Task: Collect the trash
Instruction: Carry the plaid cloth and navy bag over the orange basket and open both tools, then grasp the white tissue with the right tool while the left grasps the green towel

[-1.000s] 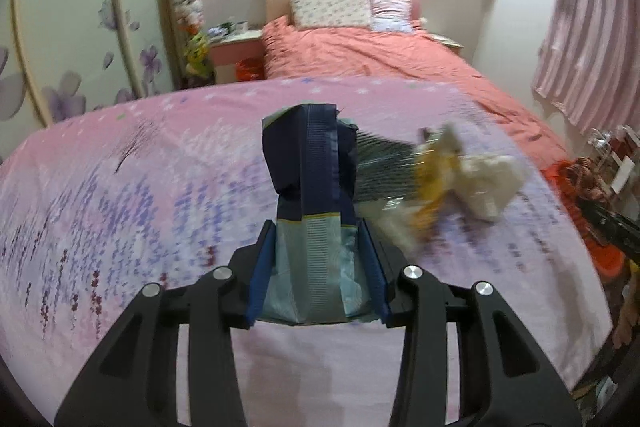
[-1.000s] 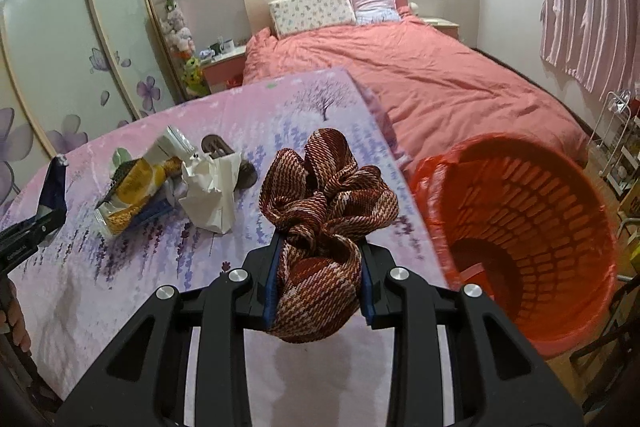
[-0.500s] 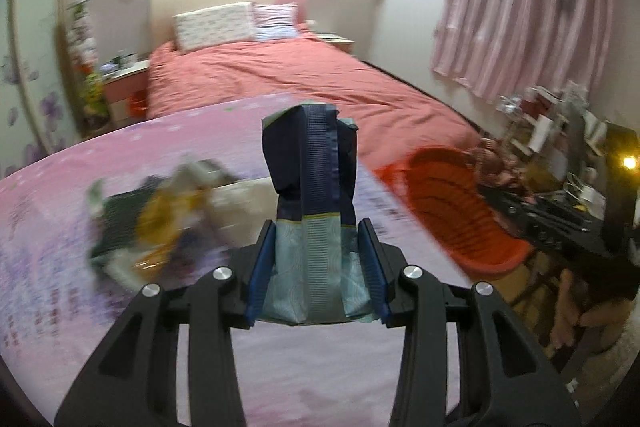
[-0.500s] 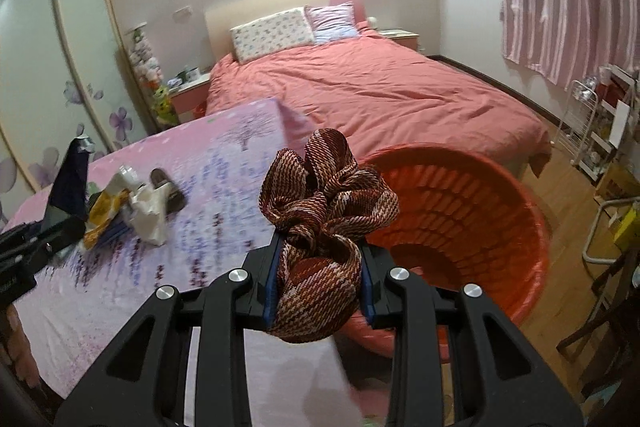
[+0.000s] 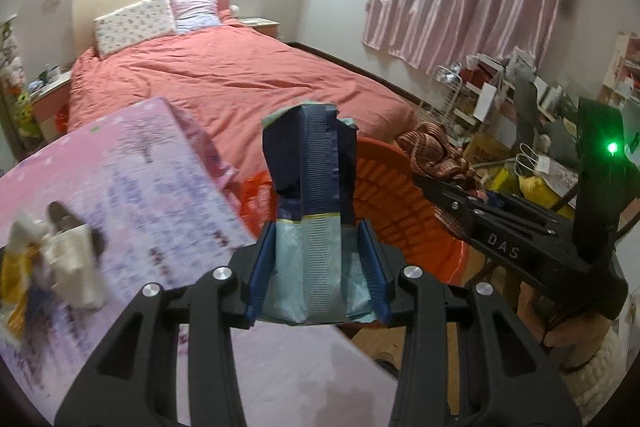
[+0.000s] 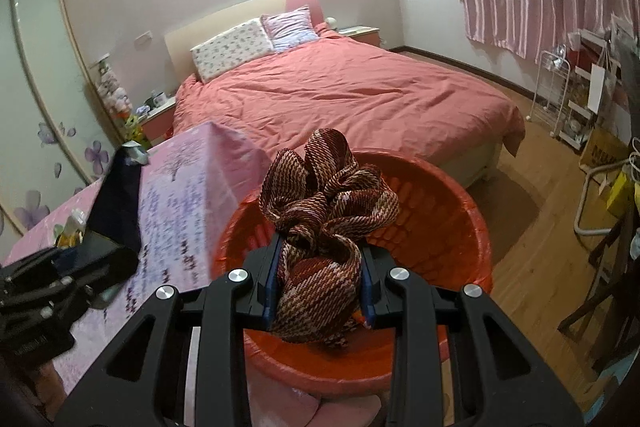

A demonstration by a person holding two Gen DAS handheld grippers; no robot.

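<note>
My left gripper [image 5: 318,273] is shut on a dark blue and pale green snack wrapper [image 5: 310,187], held near the table's right edge with the orange basket [image 5: 404,215] behind it. My right gripper [image 6: 320,281] is shut on a crumpled brown striped cloth [image 6: 324,211] and holds it over the orange basket [image 6: 440,227]. The right gripper [image 5: 436,163] with the cloth [image 5: 434,151] also shows at the right of the left wrist view. The left gripper with its wrapper [image 6: 118,203] shows at the left of the right wrist view.
A pile of wrappers and white paper [image 5: 60,263] lies on the pink flowered tablecloth [image 5: 152,179] at left. A red-covered bed [image 6: 340,95] stands beyond the basket. Shelves and clutter [image 5: 500,107] stand at right under pink curtains.
Both grippers have swung right, away from the table. The right gripper now holds the cloth over the basket. The left gripper with the wrapper has come up to the basket's side.
</note>
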